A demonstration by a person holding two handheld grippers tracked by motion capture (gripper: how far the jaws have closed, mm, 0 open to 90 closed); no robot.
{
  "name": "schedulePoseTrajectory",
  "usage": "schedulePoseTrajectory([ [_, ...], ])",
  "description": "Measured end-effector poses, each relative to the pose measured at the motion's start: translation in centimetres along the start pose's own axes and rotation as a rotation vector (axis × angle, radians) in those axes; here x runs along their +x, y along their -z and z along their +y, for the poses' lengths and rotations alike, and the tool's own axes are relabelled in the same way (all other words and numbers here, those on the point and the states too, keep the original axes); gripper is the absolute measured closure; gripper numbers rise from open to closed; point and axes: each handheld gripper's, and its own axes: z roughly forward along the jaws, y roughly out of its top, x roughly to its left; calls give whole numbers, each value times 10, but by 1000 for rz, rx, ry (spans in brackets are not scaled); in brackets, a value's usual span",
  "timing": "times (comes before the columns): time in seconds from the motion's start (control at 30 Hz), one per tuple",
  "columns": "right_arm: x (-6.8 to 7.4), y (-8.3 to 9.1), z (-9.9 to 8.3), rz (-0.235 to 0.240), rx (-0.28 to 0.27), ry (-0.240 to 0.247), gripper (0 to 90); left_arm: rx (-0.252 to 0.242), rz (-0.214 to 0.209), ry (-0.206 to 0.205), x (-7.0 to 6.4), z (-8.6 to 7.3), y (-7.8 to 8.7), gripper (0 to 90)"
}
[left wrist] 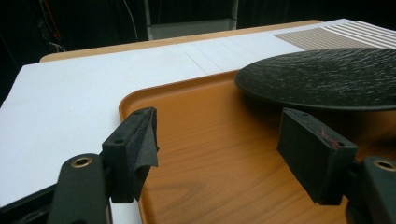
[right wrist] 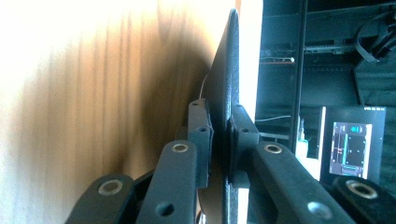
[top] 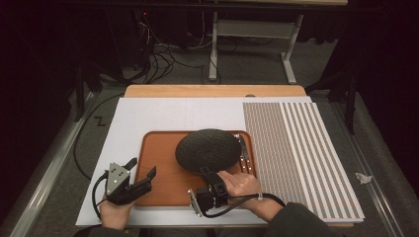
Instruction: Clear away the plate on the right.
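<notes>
My right gripper (top: 207, 174) pinches the near rim of the black plate (top: 208, 149), which sits just ahead of it over the wooden tray (top: 163, 177). My left gripper (top: 143, 170) hangs spread, the plate off to its right.

No readable writing anywhere on the table

The only thing that carries anything like text is the lit screen (right wrist: 353, 142) far off in the right gripper view: it shows pale blue and white shapes with a thin line of characters along its top edge, all too small and blurred to read. The black plate (top: 208, 149), the wooden tray (top: 160, 173), the white board (top: 163, 116) and the striped mat (top: 301, 148) bear no label, brand, number or sign. The black zigzag mark (top: 101, 120) on the floor left of the table is a squiggle and not a letter I can make out.
</notes>
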Motion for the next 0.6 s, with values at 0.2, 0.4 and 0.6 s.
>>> schedulePoseTrajectory([
  [0.2, 4, -3, 7, 8, -12, 13, 846, -1, -1, 0, 0, 0, 0, 288],
  [0.4, 11, -7, 10, 44, -27, 13, 864, -1, -1, -1, 0, 0, 1, 288],
  [0.6, 15, -8, 7, 61, -26, 0, 870, 3, -2, -4, -1, 0, 0, 288],
])
